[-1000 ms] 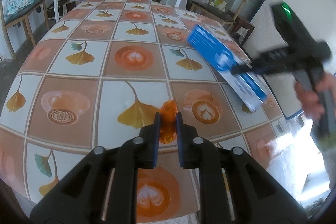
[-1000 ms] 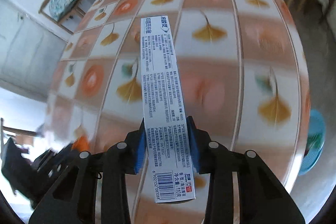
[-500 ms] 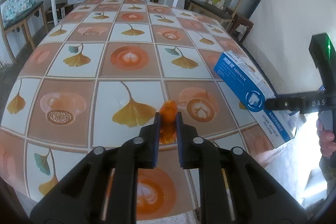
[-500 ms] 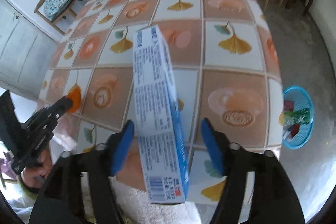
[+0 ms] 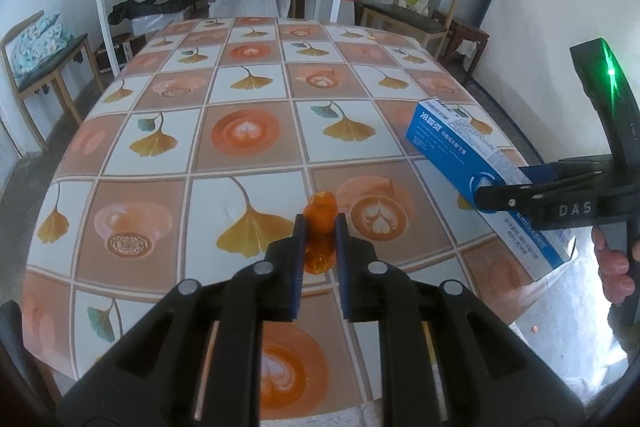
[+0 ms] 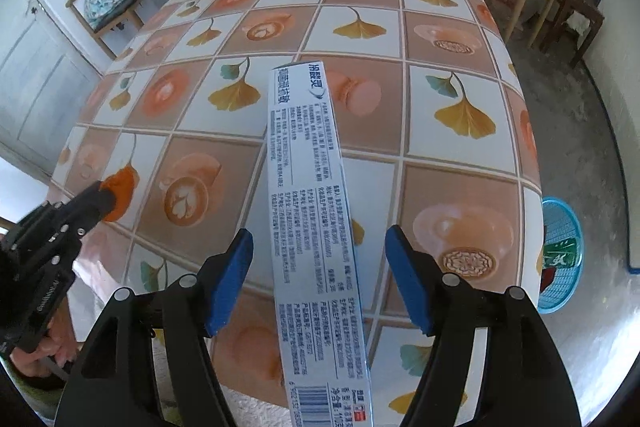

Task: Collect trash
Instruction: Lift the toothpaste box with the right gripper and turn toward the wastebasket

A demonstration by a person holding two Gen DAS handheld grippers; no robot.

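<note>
left gripper [image 5: 318, 227] clamped, right gripper [image 6: 320, 267] spread

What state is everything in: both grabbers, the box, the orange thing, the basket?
Left gripper: jaws shut on the orange scrap.
Right gripper: jaws open, just been opening, toothpaste box between them.
Toothpaste box: loose, no pad pressing it.
Blue basket: on the floor, some trash inside.

You have one toothpaste box [image 6: 316, 223], one orange wrapper [image 5: 319, 227], one blue basket [image 6: 560, 255], two grippers, and one table [image 5: 248, 131] in front of you.
</note>
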